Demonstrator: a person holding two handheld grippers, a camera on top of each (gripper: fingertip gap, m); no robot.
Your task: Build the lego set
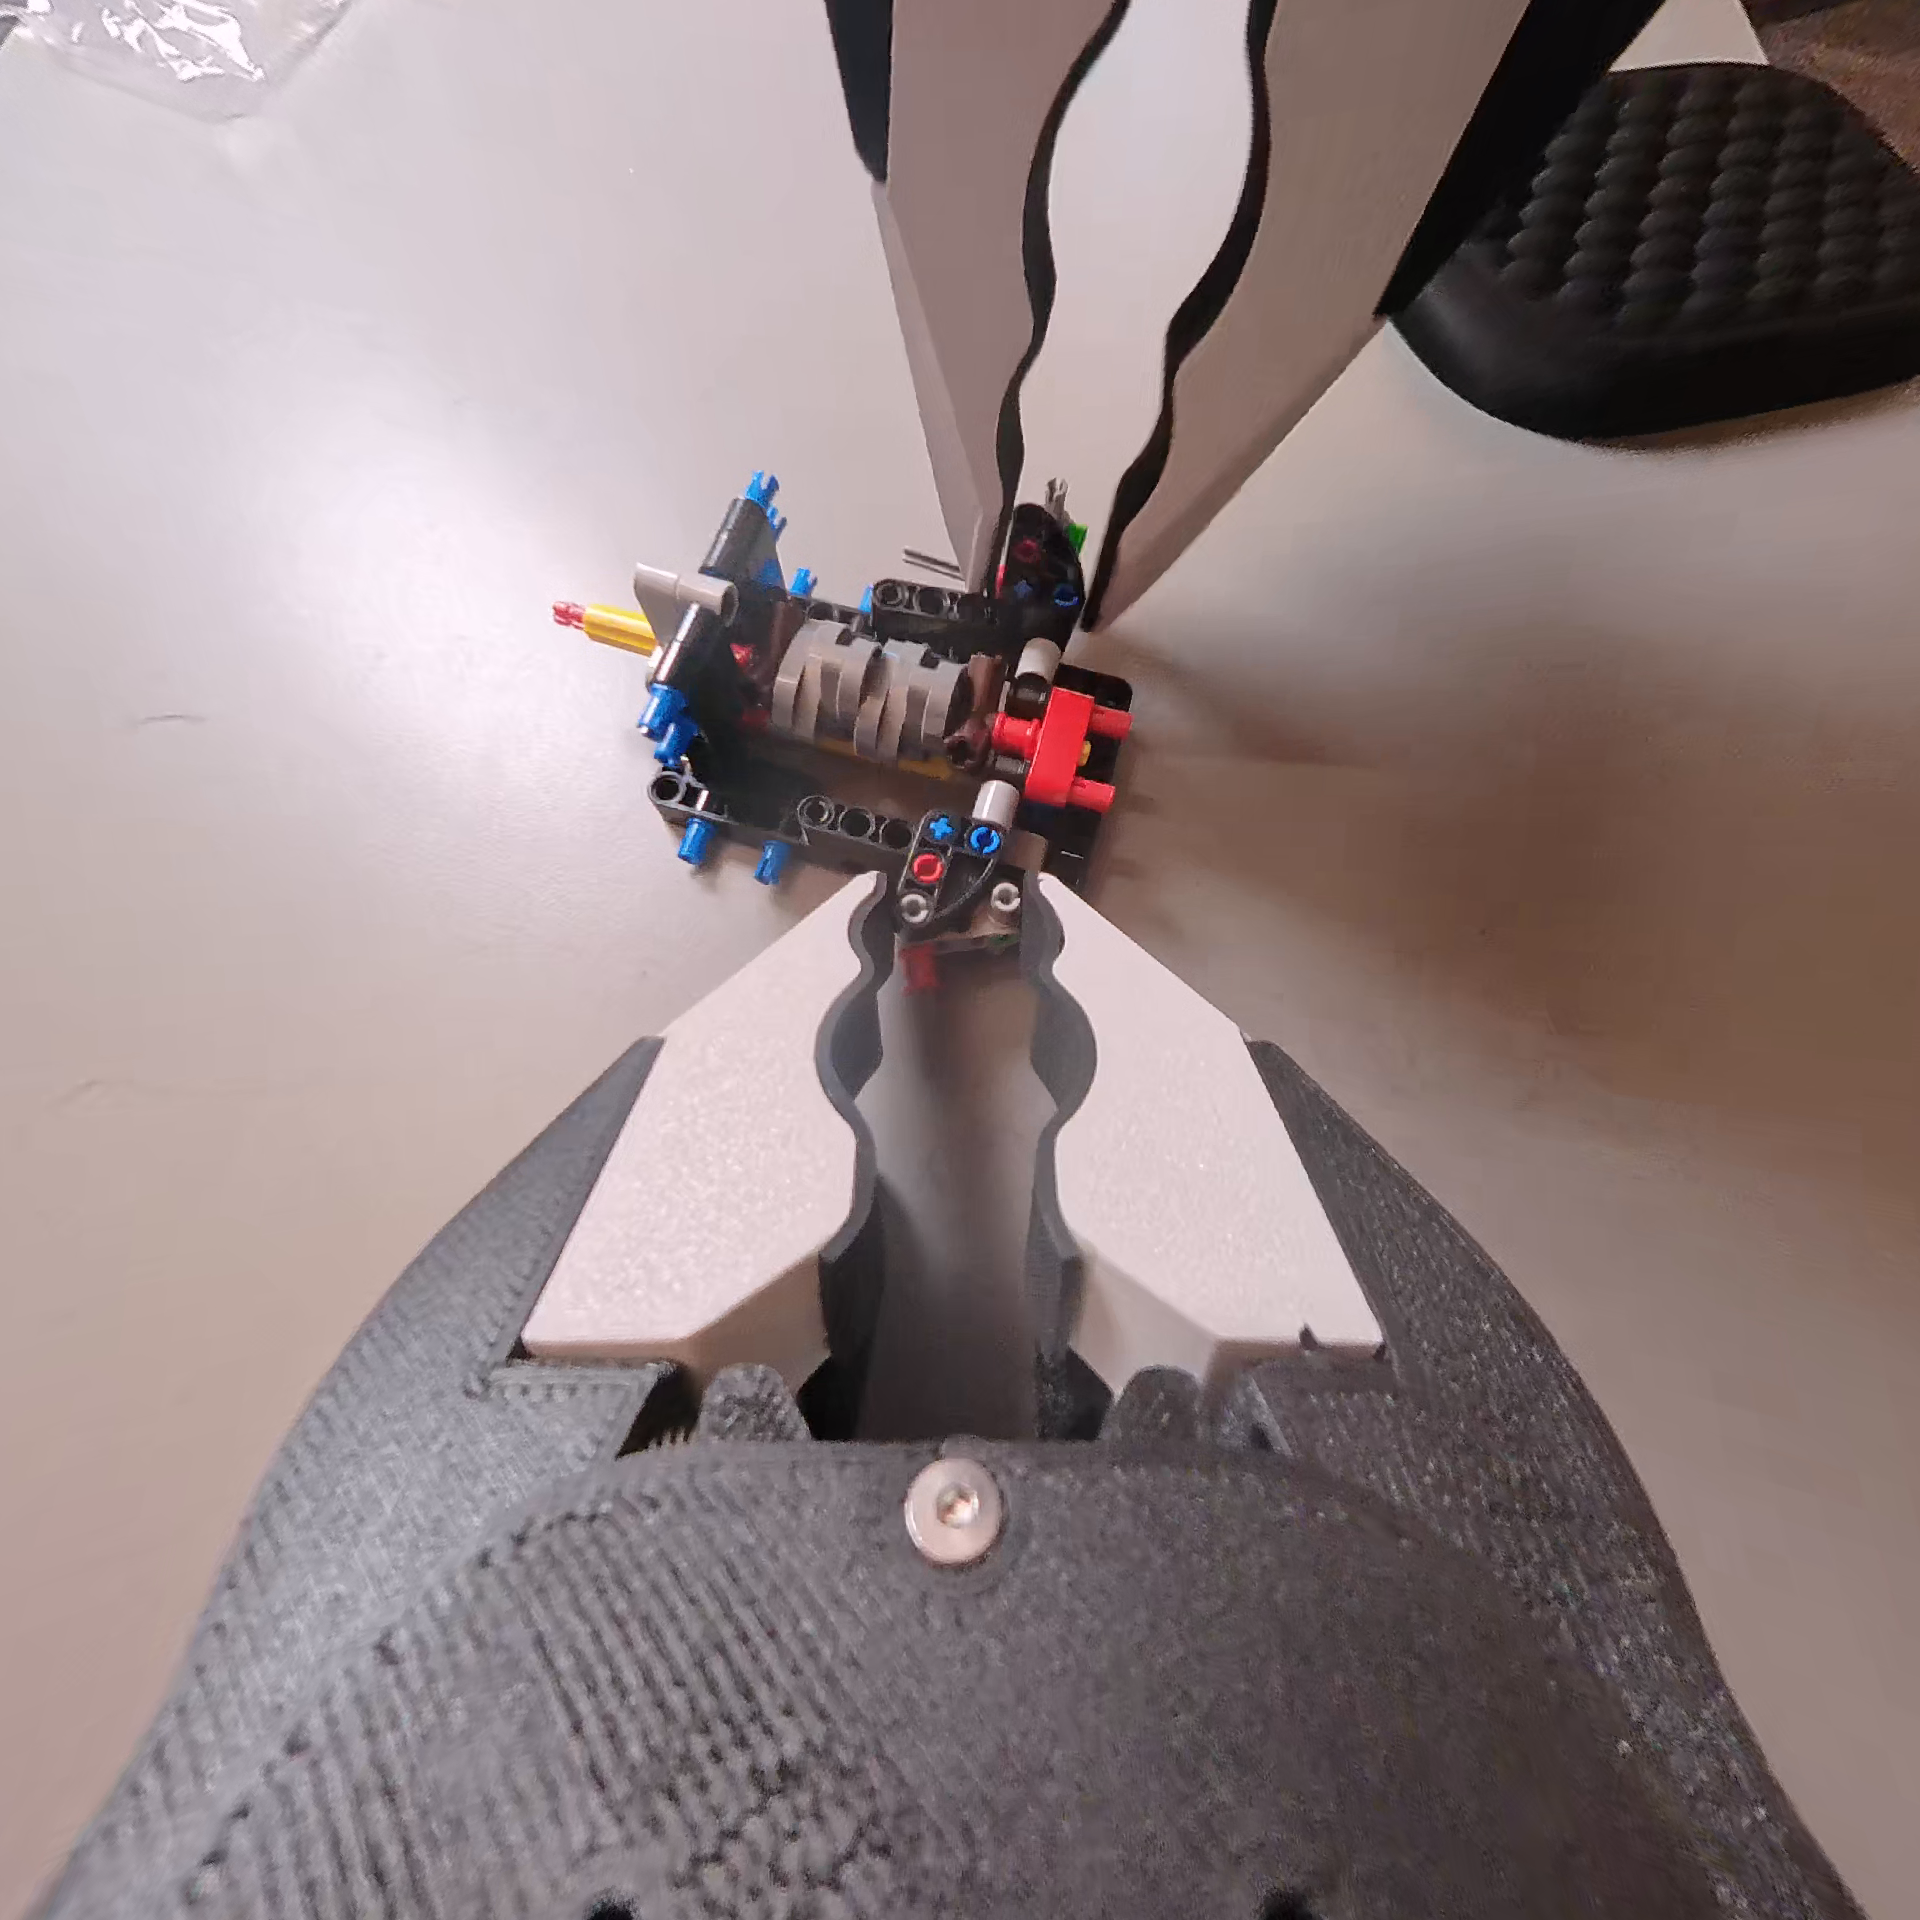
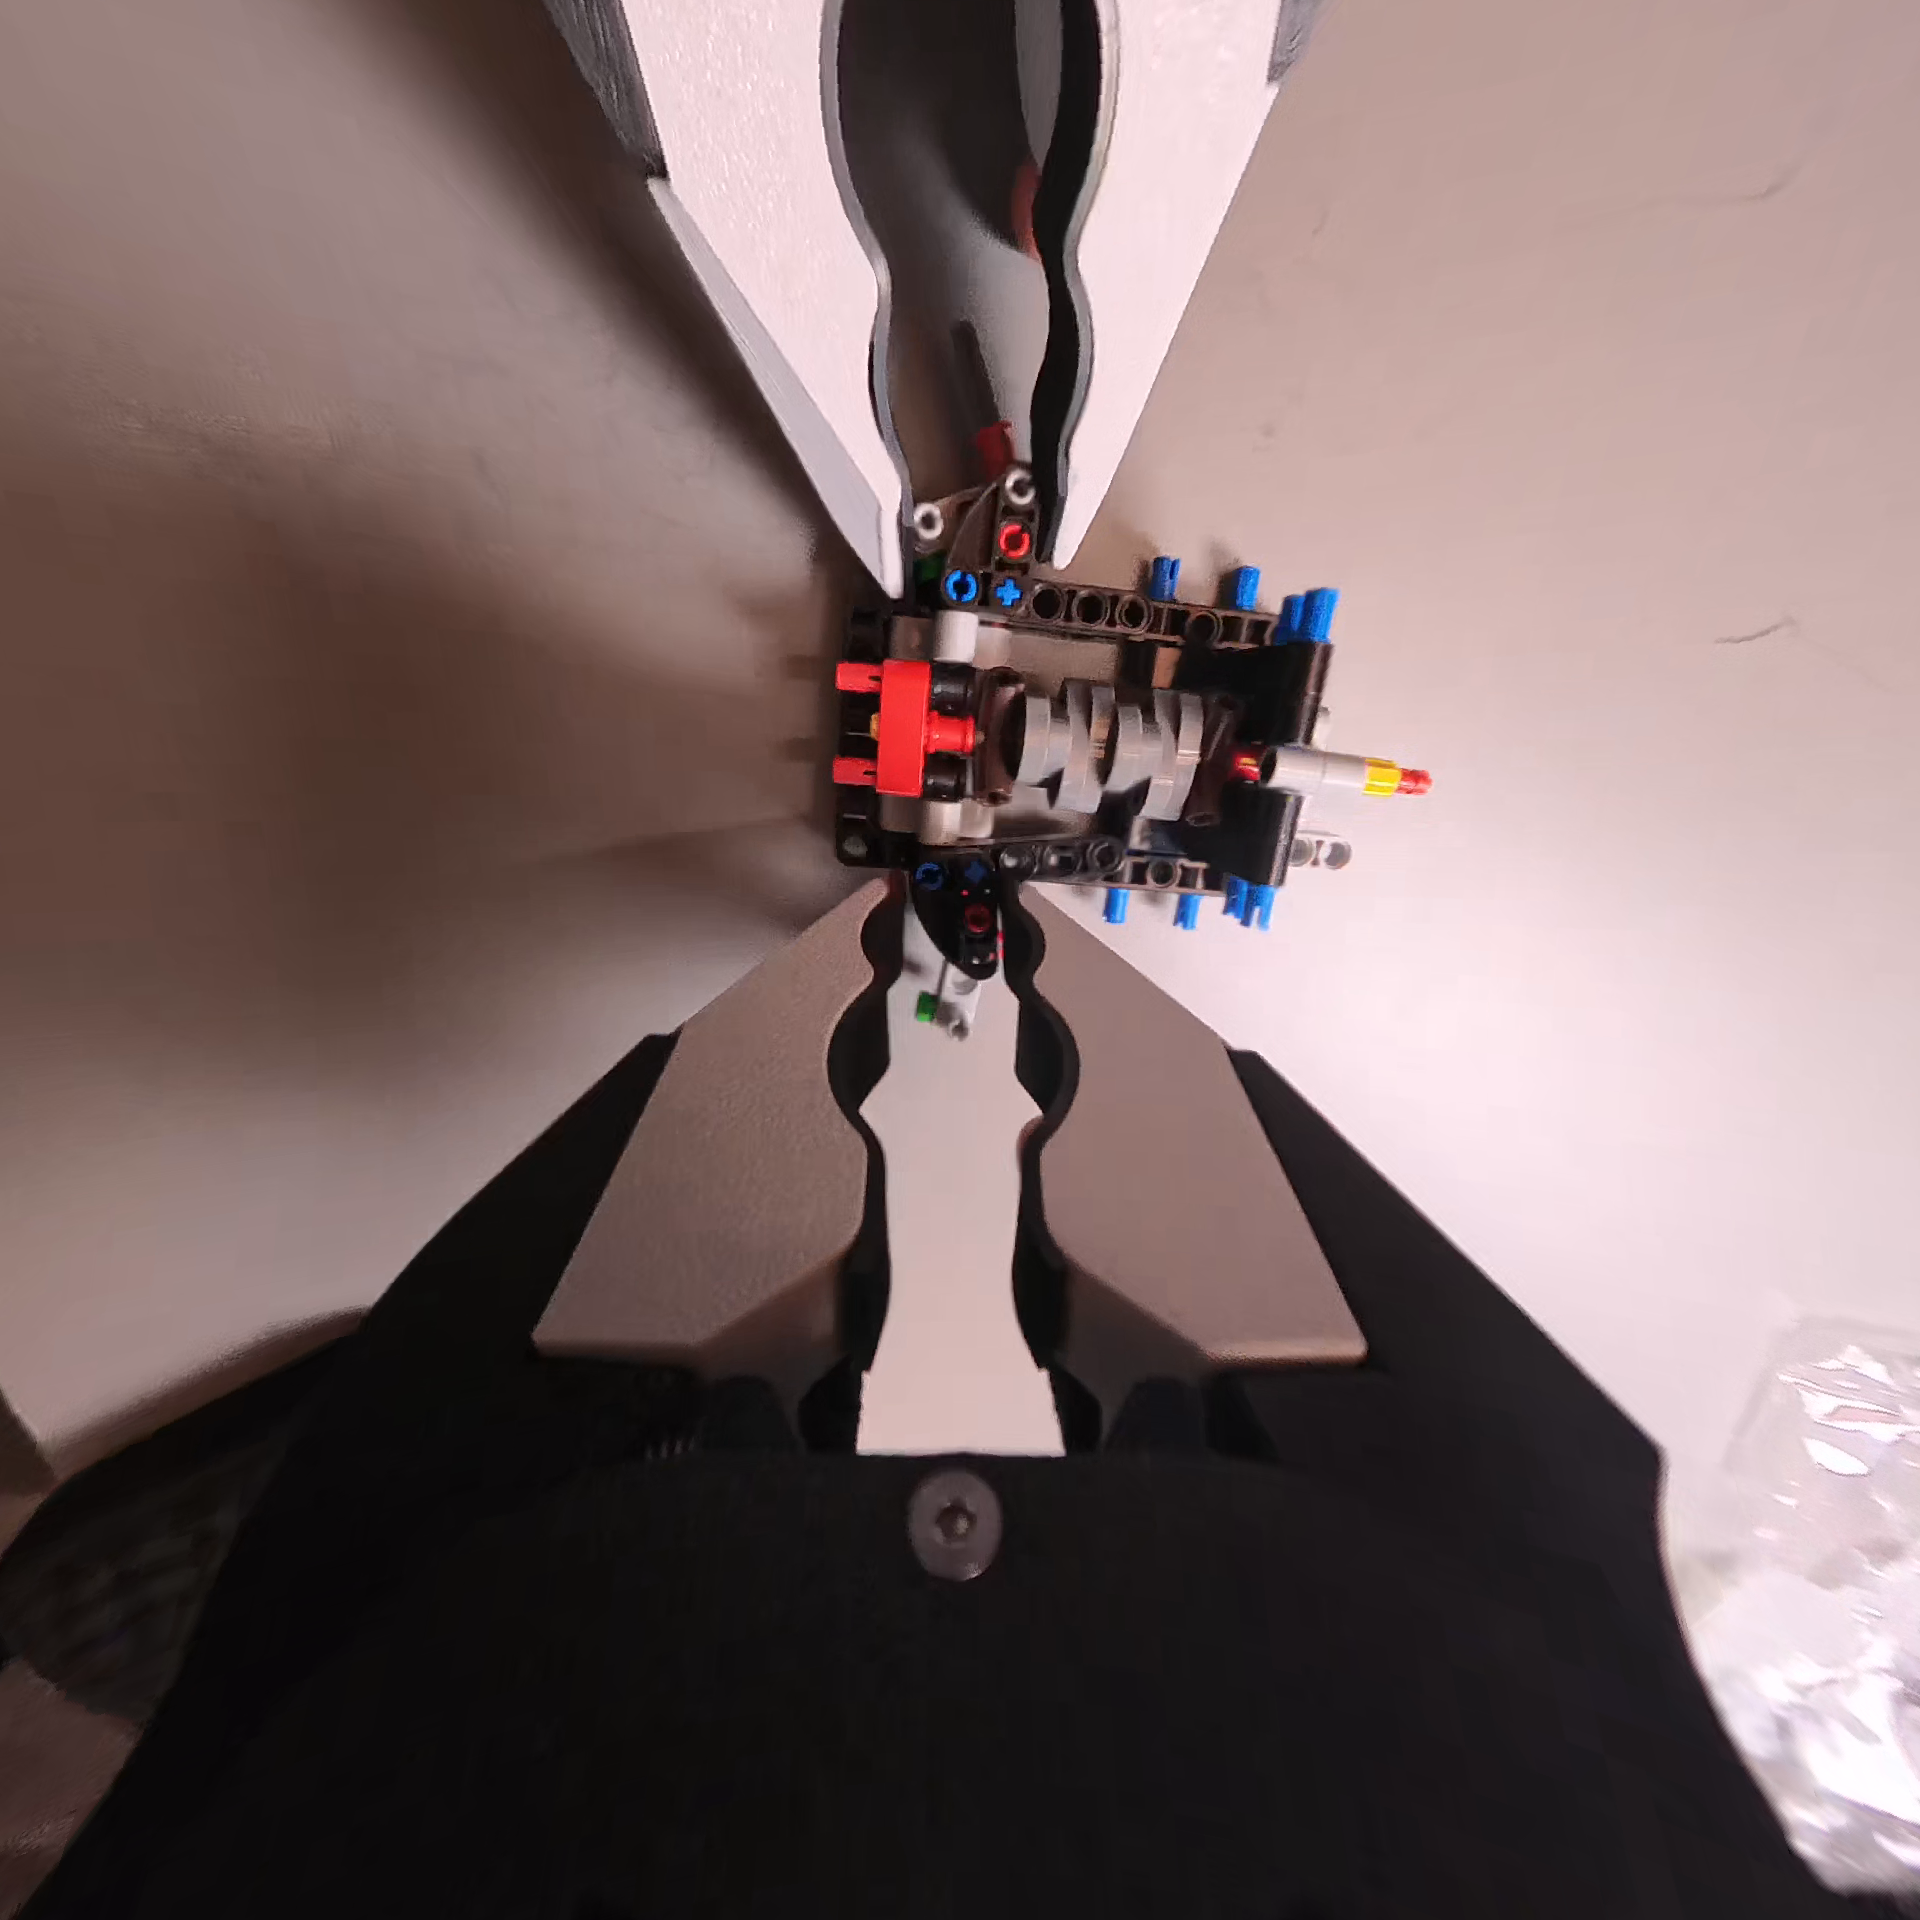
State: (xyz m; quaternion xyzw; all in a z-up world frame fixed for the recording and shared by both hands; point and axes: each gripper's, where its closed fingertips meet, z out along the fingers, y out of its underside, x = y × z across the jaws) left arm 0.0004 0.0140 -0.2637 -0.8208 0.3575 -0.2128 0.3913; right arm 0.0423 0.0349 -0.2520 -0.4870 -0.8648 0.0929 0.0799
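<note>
Pale matte tabletop (image 1: pixel 312 520) bears the lego assembly (image 1: pixel 883 707), both grippers' fingers (image 1: pixel 800 966) pinching its opposite black side pieces.

Lego assembly (image 1: pixel 883 707), plastic bag (image 2: pixel 1829 1579) on table (image 1: pixel 312 520)

No text, brand, number or label can be read in either view. The only sign-like marks are the cross-shaped and round ends of the blue pins (image 1: pixel 940 829) set in the black plate (image 1: pixel 956 868) of the lego build (image 1: pixel 883 707), and those are moulded shapes, not writing. The same blue cross and ring show on the build's other side in the right wrist view, again without any letters.
</note>
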